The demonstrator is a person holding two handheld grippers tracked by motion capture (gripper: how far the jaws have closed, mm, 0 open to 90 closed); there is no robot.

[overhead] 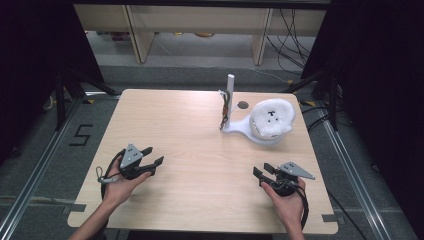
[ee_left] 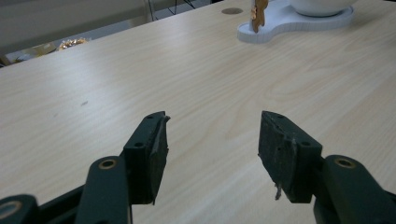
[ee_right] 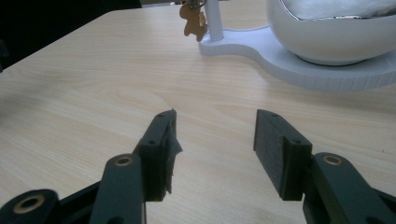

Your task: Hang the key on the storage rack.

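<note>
Toward the far right of the wooden table stands a white stand with an upright post. A small brown figure hangs from the post, and a white bowl with a fluffy white top rests on the stand's base. My left gripper lies near the front left in a hand, open and with nothing between its fingers; its own view shows the left gripper over bare wood. My right gripper sits at the front right, open with nothing in it. The right gripper faces the bowl and the figure.
A round dark hole is set in the tabletop behind the stand. On the floor left of the table is a taped "5". Black frame legs stand at both sides, and cables trail on the floor at the back right.
</note>
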